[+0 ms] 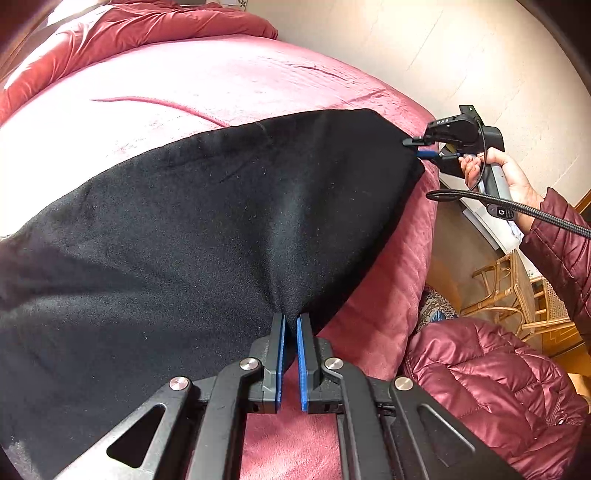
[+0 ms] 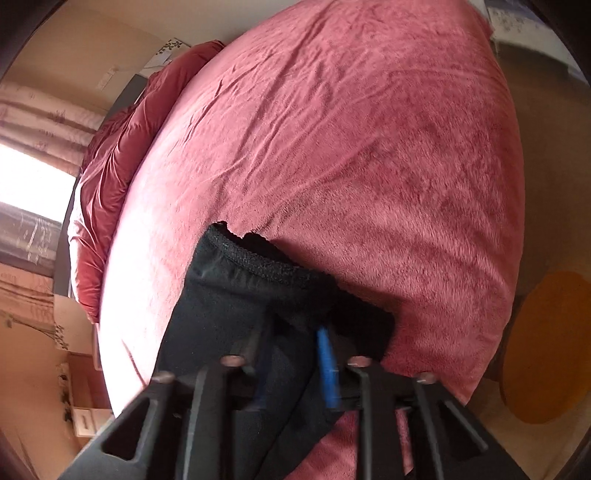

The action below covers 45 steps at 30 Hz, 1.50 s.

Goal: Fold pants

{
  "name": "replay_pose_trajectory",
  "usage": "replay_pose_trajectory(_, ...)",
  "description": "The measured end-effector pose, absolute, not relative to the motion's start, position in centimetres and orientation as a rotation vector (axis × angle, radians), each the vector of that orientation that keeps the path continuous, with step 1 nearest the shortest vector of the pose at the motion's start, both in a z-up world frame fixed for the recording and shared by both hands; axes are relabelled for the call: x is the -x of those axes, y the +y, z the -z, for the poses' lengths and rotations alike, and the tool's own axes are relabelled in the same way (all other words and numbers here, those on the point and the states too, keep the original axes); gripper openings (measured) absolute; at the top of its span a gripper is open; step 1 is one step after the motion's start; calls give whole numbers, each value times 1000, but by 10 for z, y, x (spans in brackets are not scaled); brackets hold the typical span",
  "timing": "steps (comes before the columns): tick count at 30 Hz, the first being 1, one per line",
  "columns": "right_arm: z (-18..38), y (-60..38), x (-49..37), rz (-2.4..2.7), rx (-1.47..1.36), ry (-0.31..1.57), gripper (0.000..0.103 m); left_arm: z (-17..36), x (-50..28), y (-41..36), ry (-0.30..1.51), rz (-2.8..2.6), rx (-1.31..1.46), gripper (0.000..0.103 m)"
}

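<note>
I am holding the black pants (image 1: 207, 229) spread over the bed's pink plush blanket (image 1: 221, 85), stretched between my two tongs. The left tongs (image 1: 291, 325) are pinching a gathered bit of the near edge, blue pads closed on the cloth. The right tongs (image 1: 419, 147) are meeting the far corner by the bed's edge; in the right wrist view the right tongs (image 2: 295, 354) are blurred, with dark fabric lying between the blue pads, and I cannot tell whether they are pressing it or standing a little apart. The pants look fleecy and matte, with a ribbed hem (image 2: 258, 258) showing. The blanket is velvety and creased. A red quilted duvet (image 1: 110, 33) is bunched at the head of the bed. The pants' left side is running out of the left view.
</note>
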State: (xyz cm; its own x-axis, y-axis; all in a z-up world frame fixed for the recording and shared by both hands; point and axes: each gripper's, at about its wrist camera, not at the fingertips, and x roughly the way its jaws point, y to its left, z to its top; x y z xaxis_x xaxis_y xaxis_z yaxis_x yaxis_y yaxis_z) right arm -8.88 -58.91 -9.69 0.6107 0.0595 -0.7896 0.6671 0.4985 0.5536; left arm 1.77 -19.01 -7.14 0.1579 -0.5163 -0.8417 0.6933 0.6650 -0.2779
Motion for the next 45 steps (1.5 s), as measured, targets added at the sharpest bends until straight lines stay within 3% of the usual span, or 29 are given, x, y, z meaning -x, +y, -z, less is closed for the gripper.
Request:
replay_pose_trajectory(6,51,-578,102,404,-877,783,8,55,-22,-173,1086,902,-92,6)
replay_pose_trajectory(15,109,-585,110,504,-896,920,8,90,-27,-178,1190,878,-104,7)
replay_pose_trajectory(19,103,-588,110,492,-914,910,14,91,-36,-160,1215,836,-10,26)
replay_pose_trajectory(22,83,-584,112,525,-837,902,28,77,-38,-132,1181,793,72,28)
replay_pose_trajectory(25,56,-569,110,487,-753,871,29,65,-39,-87,1139,706,150,28)
replay_pose_trajectory(32,33,-432,46,-74,-579,984,29,69,-33,16,1109,433,190,28)
replay_pose_trajectory(39,83,-242,19,-520,-383,1257,29,85,-14,82,1138,238,236,28)
replay_pose_trajectory(45,127,-198,33,-557,-256,1403,25,105,9,114,1185,177,308,20)
